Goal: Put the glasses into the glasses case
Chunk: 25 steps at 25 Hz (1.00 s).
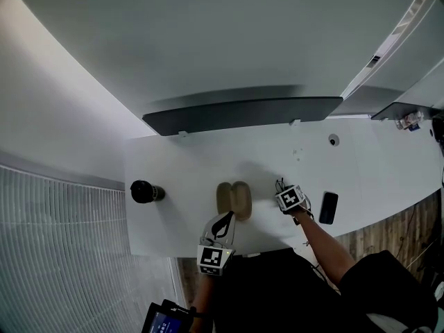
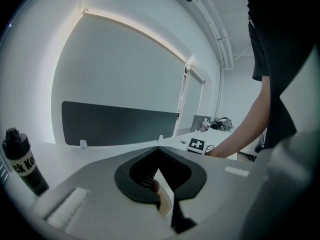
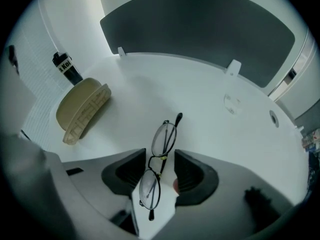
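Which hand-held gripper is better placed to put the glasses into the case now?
Right. The right hand-held gripper holds the glasses near the open glasses case; the left hand-held gripper clamps that case.

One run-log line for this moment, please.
right gripper: jaws shut on glasses | left gripper: jaws together by glasses case | glasses case: open on table | glasses: not yet in case

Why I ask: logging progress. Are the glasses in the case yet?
No, the glasses sit between the right gripper's jaws, apart from the case lying on the table.
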### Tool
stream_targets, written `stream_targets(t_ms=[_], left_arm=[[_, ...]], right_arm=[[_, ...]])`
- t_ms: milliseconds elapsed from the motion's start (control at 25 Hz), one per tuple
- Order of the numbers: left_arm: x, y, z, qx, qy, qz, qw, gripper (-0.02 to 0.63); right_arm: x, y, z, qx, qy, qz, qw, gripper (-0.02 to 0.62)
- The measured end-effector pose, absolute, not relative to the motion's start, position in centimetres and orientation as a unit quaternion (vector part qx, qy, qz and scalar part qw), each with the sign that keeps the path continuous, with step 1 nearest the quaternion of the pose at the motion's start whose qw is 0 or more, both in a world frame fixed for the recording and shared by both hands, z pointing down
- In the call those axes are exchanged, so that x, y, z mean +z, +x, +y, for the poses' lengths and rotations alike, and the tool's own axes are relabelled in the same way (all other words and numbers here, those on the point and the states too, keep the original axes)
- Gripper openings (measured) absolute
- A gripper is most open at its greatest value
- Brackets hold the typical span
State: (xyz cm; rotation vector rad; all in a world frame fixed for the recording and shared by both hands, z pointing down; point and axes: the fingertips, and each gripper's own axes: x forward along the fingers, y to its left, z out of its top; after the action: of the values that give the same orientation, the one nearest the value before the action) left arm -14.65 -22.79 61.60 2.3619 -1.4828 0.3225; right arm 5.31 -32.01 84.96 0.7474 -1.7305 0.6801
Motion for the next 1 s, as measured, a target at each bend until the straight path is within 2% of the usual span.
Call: stream_targets(t_ms=[160,400,600,720,840,1000], left_arm=[[61.7,-15.4,-22.9,0.109,0.829,-0.520,0.172,0.008],[61.2,-17.3,-23.4,0.099,0.830,-0.524,0.166,0.008],[62.1,-18.4,-23.4,0.108,0.832,-0.516,0.174,0.008],[62.5,-19.2,-23.2,0.111,0.832,-0.513,0.177,0.008],[62.5,-20.3,-22.9,0.115,0.832,-0.514,0.175,0.008],[62.3,-21.9,-22.8,0.100,0.831,-0.517,0.178,0.008]], right_arm=[[85.2,5.5,-30.6,0.319,0.322,-0.712,0.536,0.098],[81.9,4.2,-32.9,0.324,0.369,-0.728,0.479,0.095],[74.2,-4.6,-34.1,0.351,0.353,-0.793,0.351,0.095],[72.1,-10.0,-33.3,0.373,0.334,-0.810,0.305,0.095],[73.8,-13.2,-31.1,0.411,0.324,-0.796,0.305,0.095],[79.1,-13.5,-28.4,0.451,0.327,-0.753,0.351,0.095]])
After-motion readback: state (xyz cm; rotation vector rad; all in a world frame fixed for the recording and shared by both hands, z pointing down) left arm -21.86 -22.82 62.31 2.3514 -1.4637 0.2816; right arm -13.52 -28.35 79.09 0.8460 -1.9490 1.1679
